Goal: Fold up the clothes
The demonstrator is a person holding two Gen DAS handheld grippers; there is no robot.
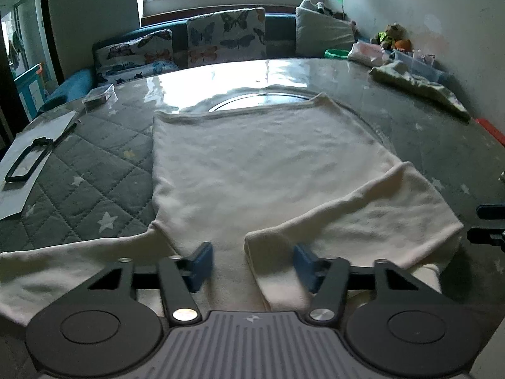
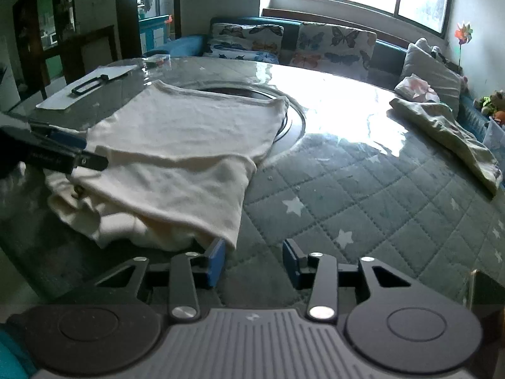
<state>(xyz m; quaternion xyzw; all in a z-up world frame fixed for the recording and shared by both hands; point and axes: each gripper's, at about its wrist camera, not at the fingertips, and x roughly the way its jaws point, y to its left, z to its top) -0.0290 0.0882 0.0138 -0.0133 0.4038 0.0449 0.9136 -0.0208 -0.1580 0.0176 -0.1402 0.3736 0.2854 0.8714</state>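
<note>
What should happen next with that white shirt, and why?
Probably the left gripper should close on the unfolded left sleeve and fold it inward. The right sleeve already lies across the white shirt, the left one is spread out, and both grippers are open and empty.

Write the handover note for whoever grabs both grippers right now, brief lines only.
Left gripper: open, holding nothing, low over the near end of the white shirt.
Right gripper: open, holding nothing, at the shirt's right corner.
The shirt lies flat on the quilted table cover.
Done: right sleeve folded in over the body.
Left: fold the left sleeve, which lies spread outward, then fold the body.
A second crumpled garment waits at the far right.
</note>
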